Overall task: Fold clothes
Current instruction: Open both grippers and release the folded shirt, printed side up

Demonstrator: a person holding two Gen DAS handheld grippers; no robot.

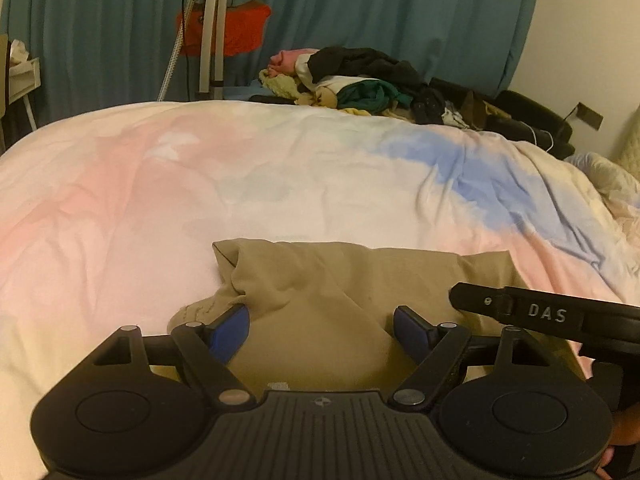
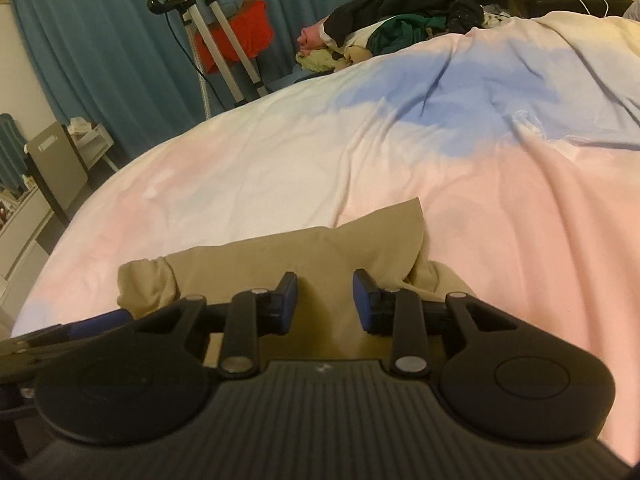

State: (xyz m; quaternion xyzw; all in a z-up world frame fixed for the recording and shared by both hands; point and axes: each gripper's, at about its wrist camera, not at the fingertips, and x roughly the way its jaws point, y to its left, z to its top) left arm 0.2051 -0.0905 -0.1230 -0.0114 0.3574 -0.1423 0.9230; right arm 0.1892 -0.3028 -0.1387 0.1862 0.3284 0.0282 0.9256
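Left gripper (image 1: 322, 330): blue pads spread wide, low centre of frame, over the tan garment (image 1: 320, 280); nothing pinched.
Right gripper (image 2: 325, 303): jaws parted, narrower gap, above the same garment (image 2: 304, 252); contact cannot be told.
Tan garment: bunched at lower centre on the pastel bedcover (image 1: 280, 168).
Clothes pile (image 1: 352, 84): upper centre, at the bed's far edge.

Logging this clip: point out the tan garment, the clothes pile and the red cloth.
tan garment (image 1: 320, 280), left wrist view, its flat middle.
clothes pile (image 1: 360, 84), left wrist view, pile's centre.
red cloth (image 2: 250, 34), right wrist view, its front.
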